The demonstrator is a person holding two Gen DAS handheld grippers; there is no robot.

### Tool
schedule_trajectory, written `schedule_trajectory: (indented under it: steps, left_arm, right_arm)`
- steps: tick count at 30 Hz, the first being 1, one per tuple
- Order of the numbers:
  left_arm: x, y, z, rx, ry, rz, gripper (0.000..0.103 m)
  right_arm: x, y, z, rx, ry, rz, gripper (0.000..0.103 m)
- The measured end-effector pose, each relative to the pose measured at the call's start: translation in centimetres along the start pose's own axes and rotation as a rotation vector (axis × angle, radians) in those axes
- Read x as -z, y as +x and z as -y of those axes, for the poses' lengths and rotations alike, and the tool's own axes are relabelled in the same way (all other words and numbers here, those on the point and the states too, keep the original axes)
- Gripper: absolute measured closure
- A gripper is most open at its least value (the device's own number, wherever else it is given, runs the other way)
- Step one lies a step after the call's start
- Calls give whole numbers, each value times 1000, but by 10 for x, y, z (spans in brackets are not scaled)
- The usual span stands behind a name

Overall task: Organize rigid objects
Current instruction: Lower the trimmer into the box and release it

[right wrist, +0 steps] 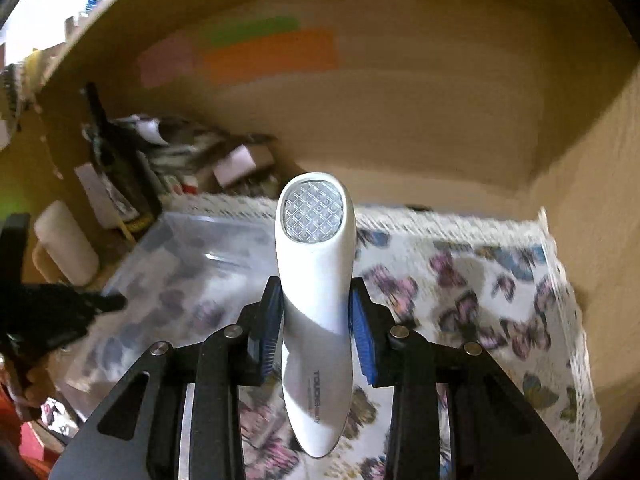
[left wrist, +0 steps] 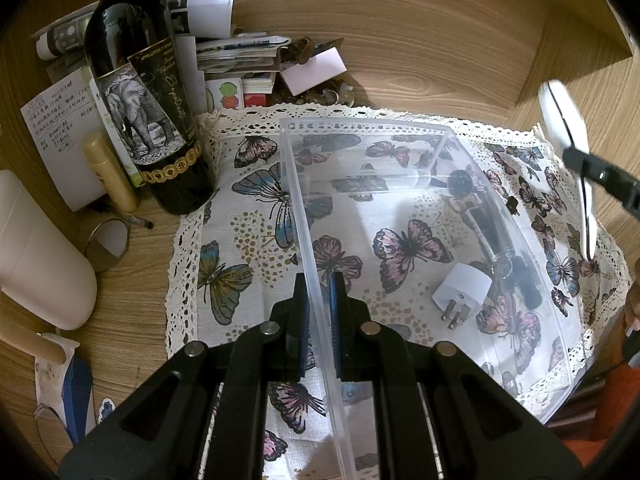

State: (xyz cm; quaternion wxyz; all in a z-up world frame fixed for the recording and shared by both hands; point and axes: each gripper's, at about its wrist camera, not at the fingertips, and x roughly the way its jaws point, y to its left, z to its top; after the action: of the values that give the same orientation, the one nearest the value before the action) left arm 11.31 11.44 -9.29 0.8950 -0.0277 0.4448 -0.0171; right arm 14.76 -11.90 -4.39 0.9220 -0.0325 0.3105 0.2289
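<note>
The left gripper (left wrist: 320,312) pinches the near wall of a clear plastic bin (left wrist: 520,280) on the butterfly cloth (left wrist: 248,216), a white plug adapter (left wrist: 460,288) lying inside. The right gripper (right wrist: 316,320) clamps a white handheld device (right wrist: 316,280), raised above the cloth beside the bin. A wine bottle (left wrist: 140,92) stands nearby.

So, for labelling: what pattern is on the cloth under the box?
Butterflies, lace-edged cloth; clearest in the left wrist view.
</note>
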Motion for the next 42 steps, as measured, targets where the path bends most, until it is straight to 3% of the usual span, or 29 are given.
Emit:
schedule_trajectory:
  steps: [9,18,34,42]
  left_arm:
    - [0,0,0,0,-1,0,94]
    - [0,0,0,0,-1,1,94]
    - [0,0,0,-1,1,0,94]
    - [0,1,0,1,0,-4,94]
  right_arm:
    - [-16,11,-46,-127,-80,2,73]
    - [-10,44,-74,-214,-110,-117,73]
    - [9,84,-86,-203,-179,-292,72]
    - [4,73,-88,-196,-192,-242,71]
